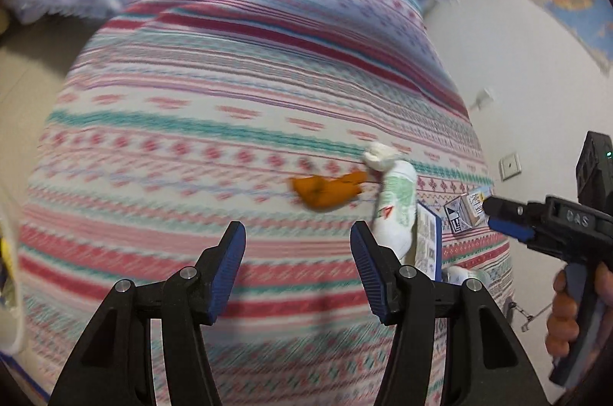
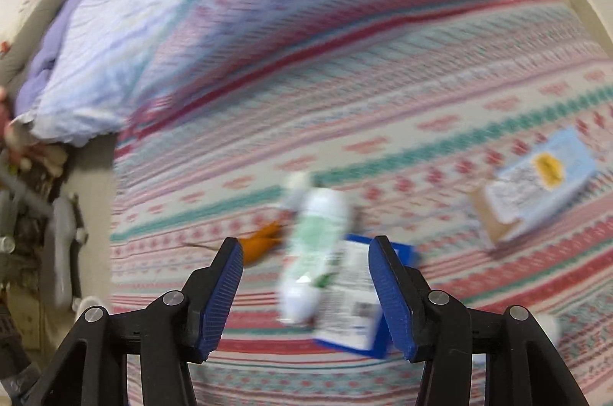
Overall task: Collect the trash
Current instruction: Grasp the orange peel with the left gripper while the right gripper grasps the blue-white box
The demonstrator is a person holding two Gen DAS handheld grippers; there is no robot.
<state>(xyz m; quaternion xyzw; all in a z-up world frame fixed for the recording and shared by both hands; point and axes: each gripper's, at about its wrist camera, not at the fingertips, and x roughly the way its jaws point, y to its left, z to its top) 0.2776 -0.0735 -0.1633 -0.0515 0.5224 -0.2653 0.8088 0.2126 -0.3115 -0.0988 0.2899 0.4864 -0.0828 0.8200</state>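
Apparently nothing is collected yet: both the left gripper (image 1: 298, 264) and right gripper (image 2: 306, 285) are open and empty, while the white bottle (image 2: 314, 245), blue carton (image 2: 354, 302) and orange peel (image 1: 325, 190) lie on the bed (image 1: 191, 137).

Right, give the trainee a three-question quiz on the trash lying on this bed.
1. True or false: the right tool is shut on the white bottle.
2. What does the bottle partly lie on? A) pillow B) blue-edged box C) floor
3. Fill in: the peel beside the bottle is ____ in colour.

Key:
1. False: both tools are open and empty; the left tool is too.
2. B, the blue-edged box.
3. Orange.
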